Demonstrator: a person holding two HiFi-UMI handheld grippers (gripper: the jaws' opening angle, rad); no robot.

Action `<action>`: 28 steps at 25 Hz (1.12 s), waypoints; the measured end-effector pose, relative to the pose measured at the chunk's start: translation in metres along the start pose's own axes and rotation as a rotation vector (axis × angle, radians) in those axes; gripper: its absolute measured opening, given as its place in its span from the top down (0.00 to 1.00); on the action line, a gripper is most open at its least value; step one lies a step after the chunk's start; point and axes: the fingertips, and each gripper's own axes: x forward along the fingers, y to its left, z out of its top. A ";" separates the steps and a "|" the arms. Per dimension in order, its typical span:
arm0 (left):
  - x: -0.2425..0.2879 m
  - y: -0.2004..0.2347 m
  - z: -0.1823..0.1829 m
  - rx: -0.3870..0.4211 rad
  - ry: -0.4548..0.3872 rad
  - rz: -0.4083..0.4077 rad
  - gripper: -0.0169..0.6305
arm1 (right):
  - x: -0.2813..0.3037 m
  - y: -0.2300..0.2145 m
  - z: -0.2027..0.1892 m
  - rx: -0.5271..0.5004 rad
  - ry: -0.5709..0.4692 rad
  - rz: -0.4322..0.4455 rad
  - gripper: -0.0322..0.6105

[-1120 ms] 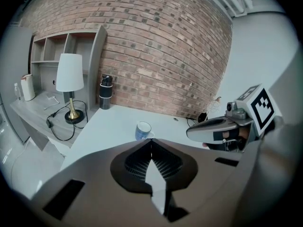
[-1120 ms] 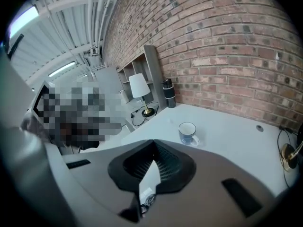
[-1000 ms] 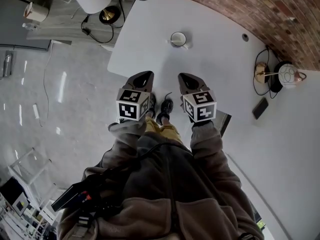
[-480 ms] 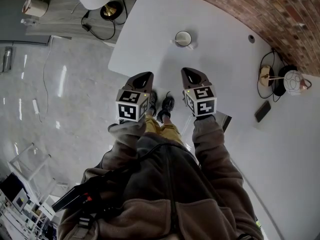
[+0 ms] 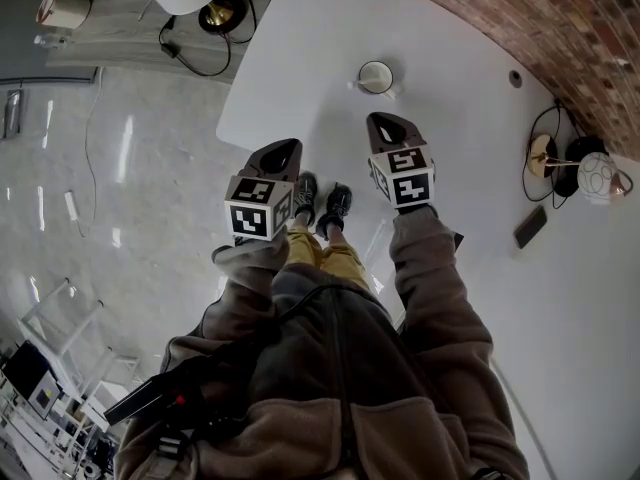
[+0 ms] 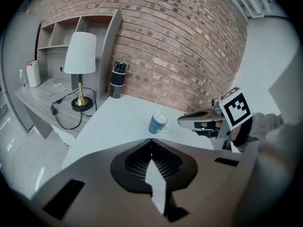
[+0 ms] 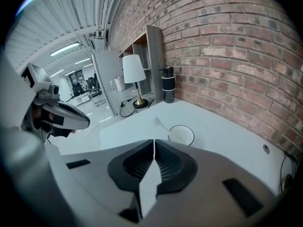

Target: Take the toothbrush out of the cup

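White tabletop (image 5: pixel 300 58) spreads out below me, with the brick wall (image 5: pixel 520 18) running along its far and right side. I hold my left gripper (image 5: pixel 285 148) over the near edge of the table. Its jaws are pressed together at the tips with nothing between them, as its own view shows plainly. My right gripper (image 5: pixel 385 123) is just beside it to the right and a little farther in, clenched the same way and also empty.

The cup (image 5: pixel 376 76) stands upright on the table beyond the right gripper, close ahead of its tips but apart from them. From the left it shows blue bands and a handle; from the right I look down into its pale round mouth. A slim white stick leans out over the rim on the cup's left side, and I take it for the toothbrush (image 7: pixel 160 123), though it is too small to be sure. Neither gripper touches the cup or the stick.

Far left, past the table's corner, a lamp (image 6: pixel 79 65) with a white shade stands on a lower grey surface, and a dark flask (image 6: pixel 117 79) sits at the table's far corner against the bricks. A dark phone (image 5: pixel 529 226) lies on the table well off to the right
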 end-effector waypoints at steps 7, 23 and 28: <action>0.007 0.021 0.004 -0.016 0.008 0.021 0.97 | 0.026 -0.013 0.000 -0.045 0.024 -0.016 0.95; 0.008 0.054 0.000 -0.042 0.035 0.048 0.96 | 0.079 -0.030 0.004 -0.365 0.140 -0.052 0.81; 0.007 0.060 -0.002 -0.047 0.040 0.054 0.96 | 0.088 -0.034 0.004 -0.383 0.139 -0.067 0.81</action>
